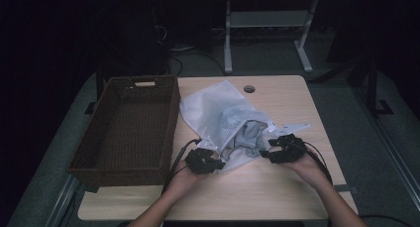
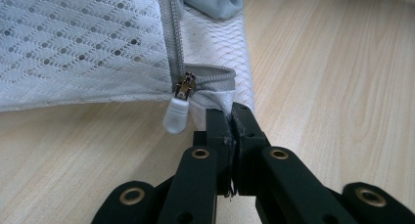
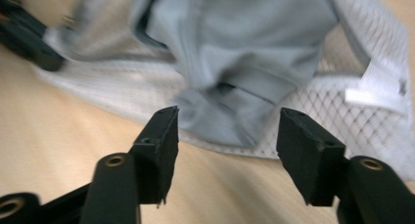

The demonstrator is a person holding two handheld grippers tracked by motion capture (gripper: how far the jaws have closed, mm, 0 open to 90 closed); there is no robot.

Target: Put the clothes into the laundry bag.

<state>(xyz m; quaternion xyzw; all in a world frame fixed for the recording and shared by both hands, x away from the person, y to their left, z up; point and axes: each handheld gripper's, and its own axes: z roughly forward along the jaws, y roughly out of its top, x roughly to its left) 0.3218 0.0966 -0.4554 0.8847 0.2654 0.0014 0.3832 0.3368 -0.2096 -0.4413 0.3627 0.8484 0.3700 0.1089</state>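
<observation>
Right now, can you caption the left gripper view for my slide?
Left tool shut on the mesh laundry bag's corner beside its white zipper pull, on the wooden table.

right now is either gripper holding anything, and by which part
The left gripper pinches the mesh bag by its edge at the zipper end; the right gripper is open, holding nothing.

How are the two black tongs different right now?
The left tongs are shut, pinching the edge of the white mesh bag near its zipper pull. The right tongs are open, with nothing pinched; the grey cloth poking out of the bag lies just beyond them. In the high view, the left tongs sit at the bag's near corner, the right tongs at its open mouth. Both are black and hand-held over the wooden table.
</observation>
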